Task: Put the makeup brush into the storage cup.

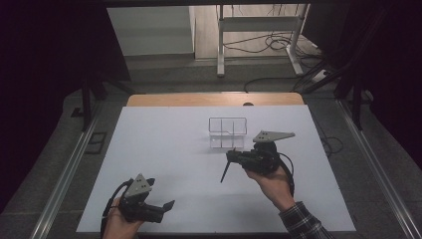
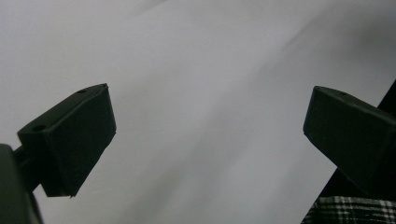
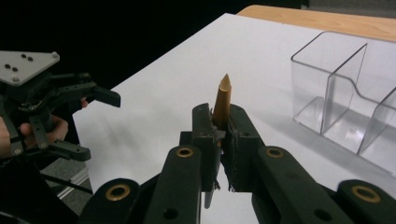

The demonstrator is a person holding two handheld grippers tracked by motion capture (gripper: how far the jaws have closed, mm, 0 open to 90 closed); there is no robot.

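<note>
In the high view we saw the right gripper (image 1: 233,158) just right of the frame's centre, its jaws pressed together on a slim pen (image 1: 226,171) that slanted down and to the left, its lower tip near or on the white table (image 1: 164,144). In the right gripper view, the pen (image 3: 223,100) stood pinched between the two black jaws at the middle of the frame, its tan pointed end rising above them. A clear divided organizer (image 1: 227,132) stood just above the right gripper in the high view, near it but apart; in the right gripper view the organizer (image 3: 345,93) filled the right side. We saw the left gripper (image 1: 166,205) at the lower left of the high view, jaws spread wide with nothing between them, and the left gripper view showed bare table between them.
</note>
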